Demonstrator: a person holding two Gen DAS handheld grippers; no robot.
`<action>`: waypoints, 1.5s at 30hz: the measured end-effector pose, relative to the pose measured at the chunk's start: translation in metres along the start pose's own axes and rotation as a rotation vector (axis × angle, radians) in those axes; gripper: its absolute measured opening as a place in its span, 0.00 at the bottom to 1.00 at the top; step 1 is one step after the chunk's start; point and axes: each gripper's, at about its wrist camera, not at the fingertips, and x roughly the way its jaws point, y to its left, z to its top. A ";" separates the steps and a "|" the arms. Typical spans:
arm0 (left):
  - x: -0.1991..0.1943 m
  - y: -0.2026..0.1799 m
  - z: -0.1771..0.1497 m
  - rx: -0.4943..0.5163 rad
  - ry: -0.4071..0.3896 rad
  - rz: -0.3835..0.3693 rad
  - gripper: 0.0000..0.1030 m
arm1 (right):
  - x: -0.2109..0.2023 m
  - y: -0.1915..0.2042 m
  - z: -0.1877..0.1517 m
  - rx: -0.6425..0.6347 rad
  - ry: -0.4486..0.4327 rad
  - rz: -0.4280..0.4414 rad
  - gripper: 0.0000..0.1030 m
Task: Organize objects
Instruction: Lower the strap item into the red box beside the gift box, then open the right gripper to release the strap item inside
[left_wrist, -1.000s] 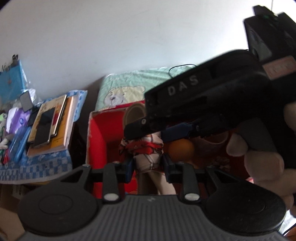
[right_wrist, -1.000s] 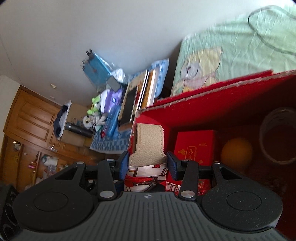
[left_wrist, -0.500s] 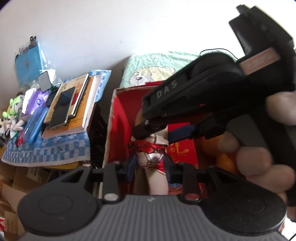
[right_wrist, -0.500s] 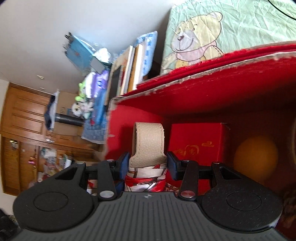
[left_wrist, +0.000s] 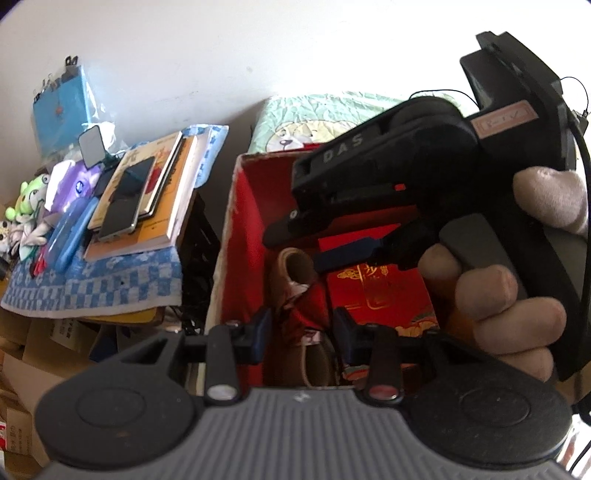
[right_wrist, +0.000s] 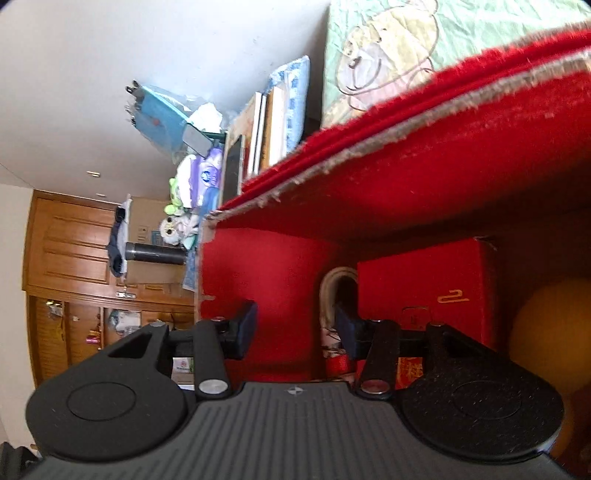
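Note:
A red-and-white patterned bundle (left_wrist: 306, 302) with a beige strap loop (left_wrist: 291, 258) stands inside the big red box (left_wrist: 240, 240), against its left wall and beside a small red gift box (left_wrist: 376, 291). My left gripper (left_wrist: 301, 332) straddles the bundle's near end, and a thin dark gap shows at its left finger. My right gripper (left_wrist: 295, 251), held in a hand (left_wrist: 498, 295), hovers over the loop. In the right wrist view the right gripper (right_wrist: 295, 328) is open with only red wall between its fingers. There the strap loop (right_wrist: 327, 291) lies just off the right finger.
An orange (right_wrist: 543, 325) sits deeper in the red box (right_wrist: 406, 192), past the gift box (right_wrist: 417, 277). Left of the box, a blue checked cloth (left_wrist: 110, 280) carries books, a phone (left_wrist: 122, 206) and plush toys. A green bear blanket (left_wrist: 306, 122) lies behind.
The bundle has gone down into the red box beside the gift box. My right gripper has let go of the beige strap, which now lies outside its fingers. My left gripper's fingers have eased apart slightly.

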 end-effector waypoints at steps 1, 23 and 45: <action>0.001 -0.001 0.000 0.003 0.002 -0.003 0.40 | 0.001 -0.001 0.001 0.008 0.002 -0.002 0.49; 0.006 -0.018 0.005 0.025 0.010 -0.030 0.62 | -0.053 0.007 -0.024 -0.105 -0.189 -0.297 0.50; -0.006 -0.026 -0.004 -0.010 0.020 -0.020 0.70 | -0.085 0.009 -0.080 -0.185 -0.352 -0.488 0.51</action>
